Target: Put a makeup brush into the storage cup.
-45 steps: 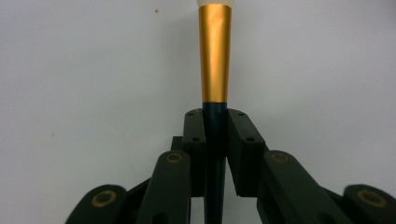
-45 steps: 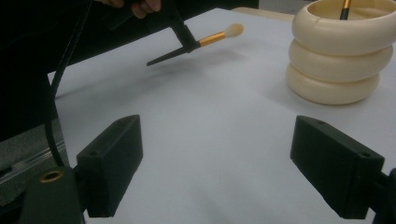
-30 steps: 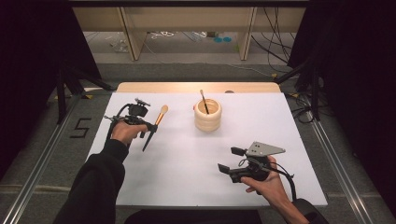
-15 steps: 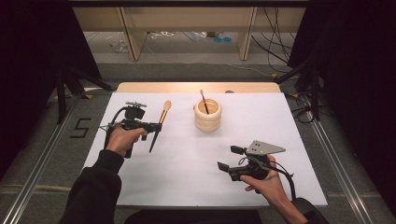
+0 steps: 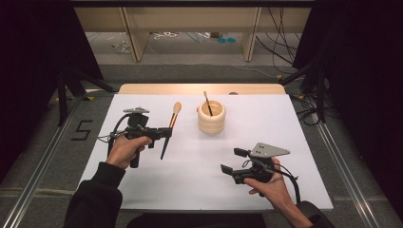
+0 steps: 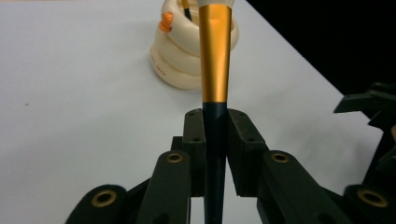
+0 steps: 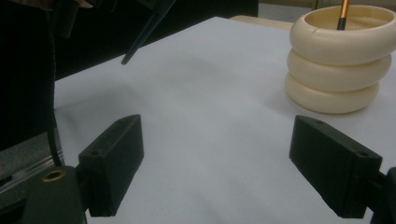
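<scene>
- While the left gripper (image 5: 164, 133) hangs left of centre in the high view, its jaws are clamped tight on the dark handle of a makeup brush (image 5: 170, 128), with no gap left beside the handle.
- Seen from above, the brush slants from a dark pointed tip at lower left up to a pale bristle head at upper right, clear of the white table (image 5: 157, 185).
- In the left gripper view the brush (image 6: 215, 65) rises straight up the middle of the frame, its gold ferrule above the two black pads that press its dark handle from both sides.
- A cream ribbed holder (image 5: 211, 117) stands upright just above the centre of the high view, to the right of the brush head and apart from it.
- One thin brush (image 5: 207, 102) with a dark handle already stands in the holder, leaning toward its upper left rim.
- The right gripper (image 5: 233, 161) sits at lower right in the high view, held in the person's hand, with its jaws spread wide and nothing between them.
- In the right gripper view its pads (image 7: 112, 163) stand far apart over bare white table, with the holder (image 7: 343, 60) at upper right.
</scene>
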`<state>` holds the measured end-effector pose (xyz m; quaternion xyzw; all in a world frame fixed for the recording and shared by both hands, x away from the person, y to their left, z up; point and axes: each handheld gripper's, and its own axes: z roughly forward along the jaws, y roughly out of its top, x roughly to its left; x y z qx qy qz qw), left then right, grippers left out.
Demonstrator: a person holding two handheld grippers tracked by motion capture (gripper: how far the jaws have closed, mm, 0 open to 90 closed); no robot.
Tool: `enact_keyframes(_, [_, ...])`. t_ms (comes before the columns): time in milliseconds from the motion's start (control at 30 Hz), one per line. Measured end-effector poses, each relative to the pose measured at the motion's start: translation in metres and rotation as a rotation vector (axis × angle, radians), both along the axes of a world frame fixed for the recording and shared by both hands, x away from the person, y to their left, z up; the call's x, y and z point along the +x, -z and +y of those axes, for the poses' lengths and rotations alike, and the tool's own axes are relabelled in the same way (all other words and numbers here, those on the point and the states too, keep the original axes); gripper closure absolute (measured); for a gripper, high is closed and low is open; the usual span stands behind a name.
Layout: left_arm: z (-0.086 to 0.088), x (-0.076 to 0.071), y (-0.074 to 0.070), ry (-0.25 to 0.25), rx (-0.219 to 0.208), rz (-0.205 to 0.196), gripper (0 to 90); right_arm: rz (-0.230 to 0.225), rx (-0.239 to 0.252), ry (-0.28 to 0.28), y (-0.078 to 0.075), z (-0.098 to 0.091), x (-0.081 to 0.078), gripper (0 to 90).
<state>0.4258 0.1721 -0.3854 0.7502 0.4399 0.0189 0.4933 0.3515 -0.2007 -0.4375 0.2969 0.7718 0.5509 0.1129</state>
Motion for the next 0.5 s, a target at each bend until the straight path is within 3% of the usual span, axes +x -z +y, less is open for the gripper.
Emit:
enact_keyframes(233, [-0.008,-0.014,-0.004,0.047,-0.032,-0.027,78.3,0.007,0.023,0.000,-0.003,0.001,0.001,18.9])
enact_keyframes(300, [-0.012,-0.017,-0.004,0.054,-0.035,-0.034,78.2,-0.013,0.024,-0.002,-0.003,0.002,0.002,18.9])
enact_keyframes(400, [-0.016,-0.021,-0.004,0.069,-0.033,-0.040,78.3,0.014,0.063,-0.013,-0.007,0.004,0.001,19.5])
enact_keyframes(467, [-0.020,-0.024,-0.004,0.074,-0.038,-0.044,78.3,-0.017,0.051,-0.012,-0.009,0.005,0.003,19.8])
enact_keyframes(500, [-0.021,-0.026,-0.004,0.081,-0.037,-0.044,78.3,-0.022,0.074,-0.010,-0.011,0.006,0.003,20.2])
